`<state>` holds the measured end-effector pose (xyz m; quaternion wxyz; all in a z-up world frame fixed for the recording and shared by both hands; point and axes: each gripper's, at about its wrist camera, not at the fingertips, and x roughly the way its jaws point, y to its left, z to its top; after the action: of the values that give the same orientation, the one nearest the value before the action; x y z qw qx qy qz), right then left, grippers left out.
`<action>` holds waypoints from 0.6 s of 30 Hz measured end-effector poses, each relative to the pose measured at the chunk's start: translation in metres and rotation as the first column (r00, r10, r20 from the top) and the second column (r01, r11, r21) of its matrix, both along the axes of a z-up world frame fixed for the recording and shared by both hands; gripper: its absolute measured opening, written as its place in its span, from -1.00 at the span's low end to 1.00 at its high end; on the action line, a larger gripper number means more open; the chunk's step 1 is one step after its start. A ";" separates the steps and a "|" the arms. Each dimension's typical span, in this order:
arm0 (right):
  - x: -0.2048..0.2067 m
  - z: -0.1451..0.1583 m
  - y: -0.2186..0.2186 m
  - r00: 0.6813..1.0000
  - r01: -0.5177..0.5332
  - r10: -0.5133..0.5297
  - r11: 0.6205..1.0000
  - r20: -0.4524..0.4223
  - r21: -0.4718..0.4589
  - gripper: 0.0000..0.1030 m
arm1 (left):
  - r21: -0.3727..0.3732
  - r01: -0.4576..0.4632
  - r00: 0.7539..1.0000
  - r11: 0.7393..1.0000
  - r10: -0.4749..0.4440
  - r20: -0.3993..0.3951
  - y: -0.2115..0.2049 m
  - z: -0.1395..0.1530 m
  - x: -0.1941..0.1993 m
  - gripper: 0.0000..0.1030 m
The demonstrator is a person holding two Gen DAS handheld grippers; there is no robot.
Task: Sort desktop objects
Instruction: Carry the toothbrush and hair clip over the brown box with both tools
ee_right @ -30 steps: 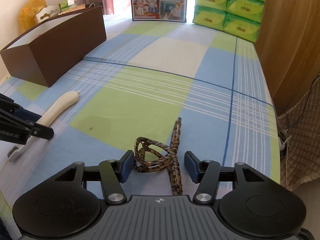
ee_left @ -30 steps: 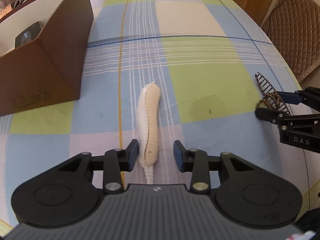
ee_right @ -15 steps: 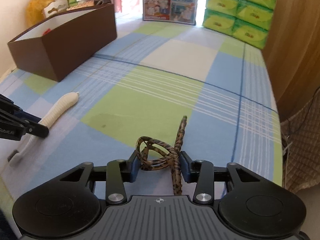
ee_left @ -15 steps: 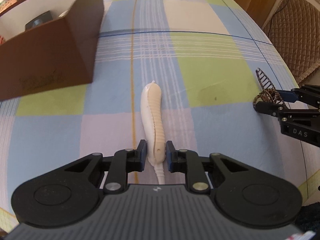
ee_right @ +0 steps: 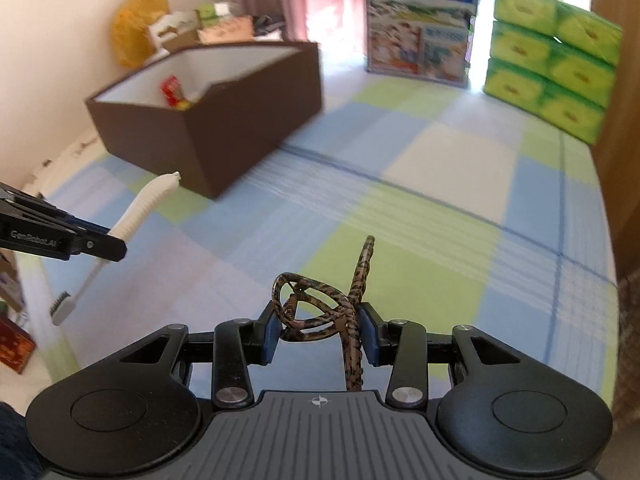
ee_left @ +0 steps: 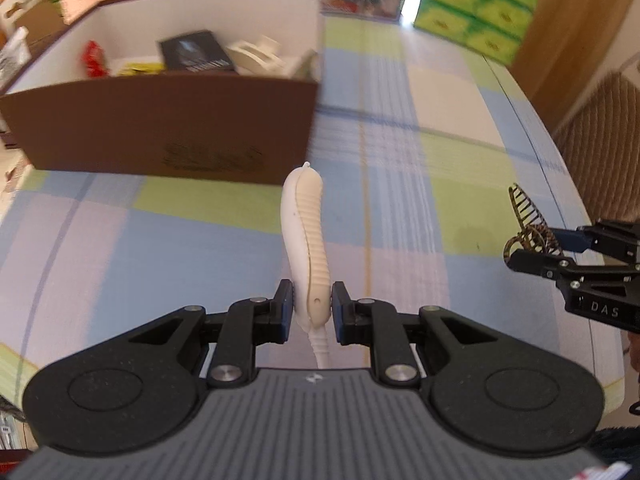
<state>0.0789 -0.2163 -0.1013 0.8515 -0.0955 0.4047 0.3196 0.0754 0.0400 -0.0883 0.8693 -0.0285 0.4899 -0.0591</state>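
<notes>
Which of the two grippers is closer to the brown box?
The left gripper, holding a white brush, faces the brown box just ahead. The right gripper, holding a hair clip, sits farther off to its right.

The table (ee_right: 460,184) wears a checked cloth (blue, green, cream); on it sit a brown box (ee_right: 224,120), stacked green packs (ee_right: 552,76) and an upright printed carton (ee_right: 420,24).
</notes>
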 end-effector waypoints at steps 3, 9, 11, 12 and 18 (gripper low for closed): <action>0.001 0.013 0.019 0.999 -0.049 0.049 0.998 0.018 0.027 -0.26 | -0.008 -0.037 0.999 0.999 0.037 0.028 0.015 0.014 -0.002 -0.69; 0.004 0.036 0.055 0.992 -0.123 0.120 0.989 0.045 0.084 -0.26 | -0.031 -0.081 0.993 0.996 0.083 0.080 0.044 0.039 -0.004 -0.69; 0.006 0.044 0.068 0.989 -0.144 0.139 0.985 0.055 0.100 -0.26 | -0.036 -0.090 0.991 0.995 0.093 0.098 0.053 0.047 -0.002 -0.69; 0.008 0.047 0.074 0.987 -0.153 0.147 0.983 0.057 0.107 -0.26 | -0.040 -0.095 0.989 0.995 0.099 0.106 0.058 0.050 -0.001 -0.69; 0.022 0.064 0.113 0.981 -0.191 0.181 0.971 0.076 0.143 -0.26 | -0.063 -0.109 0.980 0.992 0.118 0.161 0.087 0.071 0.018 -0.69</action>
<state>0.1011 -0.1029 -0.0378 0.8347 -0.0786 0.3423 0.4243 0.0931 0.1266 -0.0171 0.9075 -0.0751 0.4125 -0.0249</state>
